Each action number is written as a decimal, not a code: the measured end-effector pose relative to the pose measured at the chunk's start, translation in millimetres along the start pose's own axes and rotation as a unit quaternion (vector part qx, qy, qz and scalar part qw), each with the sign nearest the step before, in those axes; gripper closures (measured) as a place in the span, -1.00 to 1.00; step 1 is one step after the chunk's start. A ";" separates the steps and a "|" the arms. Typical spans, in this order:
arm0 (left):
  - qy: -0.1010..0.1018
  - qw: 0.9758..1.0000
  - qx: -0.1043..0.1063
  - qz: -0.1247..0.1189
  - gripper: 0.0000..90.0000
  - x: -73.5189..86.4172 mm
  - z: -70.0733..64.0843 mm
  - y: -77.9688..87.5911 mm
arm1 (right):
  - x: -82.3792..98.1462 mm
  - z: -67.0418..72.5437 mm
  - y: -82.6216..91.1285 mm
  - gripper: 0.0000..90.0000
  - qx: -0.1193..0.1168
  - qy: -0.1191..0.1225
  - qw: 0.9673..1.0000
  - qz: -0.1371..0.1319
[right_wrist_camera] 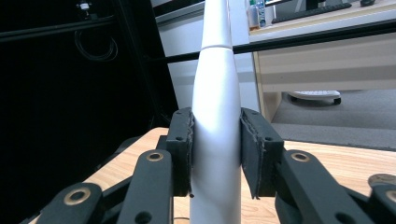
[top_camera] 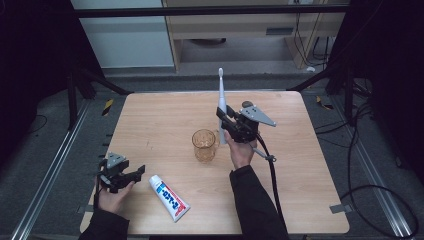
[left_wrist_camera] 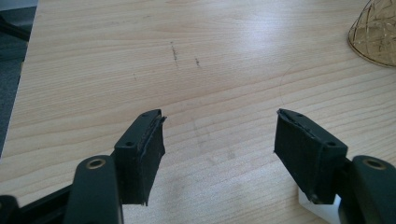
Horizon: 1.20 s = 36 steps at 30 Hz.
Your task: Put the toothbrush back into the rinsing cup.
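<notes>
Holding toothbrush (right_wrist_camera: 215, 140) upright in right gripper (top_camera: 231, 121), jaws clamped on thick lower handle, head up. Judging it light, stiff, smooth plastic, likely slippery; tall, so top-heavy lever. Grip low on fat section looks right. Left gripper (top_camera: 131, 175) idle near table (top_camera: 310, 165) front edge, jaws apart, nothing between. Toothpaste (top_camera: 169, 198) lies just beside it. Glass cup (top_camera: 204, 145) stands just left of toothbrush, fragile, tippable. No obstruction on table beyond.
</notes>
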<state>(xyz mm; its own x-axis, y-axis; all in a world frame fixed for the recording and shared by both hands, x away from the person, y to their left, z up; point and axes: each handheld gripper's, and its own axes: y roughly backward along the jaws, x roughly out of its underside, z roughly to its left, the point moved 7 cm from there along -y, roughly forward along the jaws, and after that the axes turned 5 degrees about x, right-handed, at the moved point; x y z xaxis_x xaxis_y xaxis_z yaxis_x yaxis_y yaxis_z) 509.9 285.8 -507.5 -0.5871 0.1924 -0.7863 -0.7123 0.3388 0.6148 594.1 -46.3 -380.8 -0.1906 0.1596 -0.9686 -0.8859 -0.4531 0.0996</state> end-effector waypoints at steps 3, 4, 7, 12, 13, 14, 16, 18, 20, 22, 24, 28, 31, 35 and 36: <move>0.000 1.000 0.000 0.001 -0.29 0.1 0.1 -0.1 | 0.2 2.5 -4.0 0.48 -0.004 0.001 1.000 -0.005; 0.000 1.000 0.000 0.001 -0.29 0.1 0.1 -0.2 | 0.4 3.1 -5.3 0.48 -0.005 0.002 1.000 -0.006; 0.000 1.000 0.000 0.001 -0.29 0.2 0.4 -0.2 | 0.6 5.8 -10.4 0.48 -0.010 -0.003 1.000 -0.007; 0.002 1.000 0.000 0.000 -0.29 0.2 0.8 -0.1 | 1.1 9.7 -15.9 0.48 -0.013 -0.002 1.000 -0.008; 0.002 1.000 0.001 0.000 -0.29 0.1 0.8 -0.1 | 1.4 10.7 -17.3 0.48 -0.014 0.000 1.000 -0.009; 0.002 1.000 0.001 -0.001 -0.29 0.1 0.9 -0.1 | 1.7 12.1 -18.6 0.48 -0.016 -0.001 1.000 -0.009; 0.002 1.000 0.001 -0.001 -0.29 0.2 0.9 -0.1 | 2.6 13.9 -21.5 0.48 -0.018 -0.004 1.000 -0.011; 0.003 1.000 0.001 -0.001 -0.29 0.2 1.0 -0.2 | 4.3 15.6 -24.5 0.48 -0.020 -0.004 1.000 -0.008; 0.003 1.000 0.000 0.000 -0.29 0.3 1.2 -0.1 | 6.6 16.8 -27.4 0.48 -0.020 -0.003 1.000 -0.006; 0.004 1.000 0.001 -0.001 -0.29 0.2 1.3 -0.1 | 8.9 17.8 -30.0 0.48 -0.021 -0.006 1.000 -0.003; 0.003 1.000 0.001 -0.001 -0.29 0.2 1.4 -0.1 | 11.2 18.6 -32.4 0.48 -0.021 -0.004 1.000 0.000; 0.003 1.000 0.000 -0.001 -0.29 0.2 1.2 -0.1 | 17.5 19.5 -37.7 0.48 -0.021 -0.003 1.000 0.008; 0.003 1.000 0.001 -0.001 -0.29 0.2 1.5 -0.2 | 21.0 20.5 -40.2 0.48 -0.020 -0.004 1.000 0.013; 0.003 1.000 0.001 -0.001 -0.29 0.3 1.6 -0.2 | 24.4 21.7 -42.0 0.48 -0.021 -0.002 1.000 0.017; 0.003 1.000 0.001 -0.001 -0.29 0.3 1.6 -0.2 | 25.5 22.0 -42.6 0.48 -0.021 0.000 1.000 0.017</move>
<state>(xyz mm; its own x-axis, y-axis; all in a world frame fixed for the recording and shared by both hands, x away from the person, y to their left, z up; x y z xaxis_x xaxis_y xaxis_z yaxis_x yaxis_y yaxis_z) 510.6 287.2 -507.9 -0.5883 0.1860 -0.7870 -0.7128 0.3402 0.6133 617.7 -3.7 -404.8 -0.2209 0.1435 -0.9647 -0.8604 -0.4944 0.1235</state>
